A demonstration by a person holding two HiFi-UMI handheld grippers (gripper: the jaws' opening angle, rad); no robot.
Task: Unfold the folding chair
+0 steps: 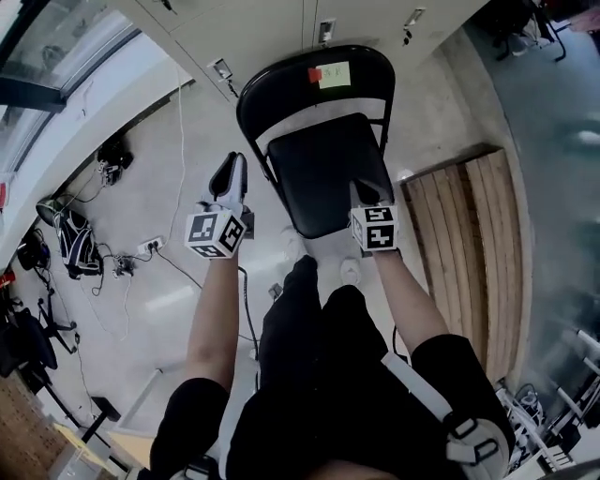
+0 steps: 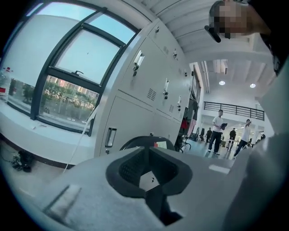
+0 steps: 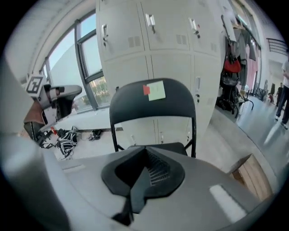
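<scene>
A black folding chair (image 1: 319, 169) stands opened out in front of the lockers, its seat flat and a green note and red sticker on its backrest (image 1: 330, 74). My left gripper (image 1: 229, 169) hangs left of the chair's frame, apart from it. Its jaws stand a little apart with nothing between them, and the backrest top (image 2: 141, 140) peeks over them. My right gripper (image 1: 367, 193) hovers above the seat's front right corner, shut and empty. In the right gripper view the whole chair (image 3: 153, 97) faces me beyond the closed jaws (image 3: 144, 173).
Grey lockers (image 1: 281, 23) line the wall behind the chair. A wooden slatted platform (image 1: 469, 244) lies to its right. Bags, cables and a power strip (image 1: 150, 246) litter the floor at left. Several people (image 2: 219, 131) stand far down the hall.
</scene>
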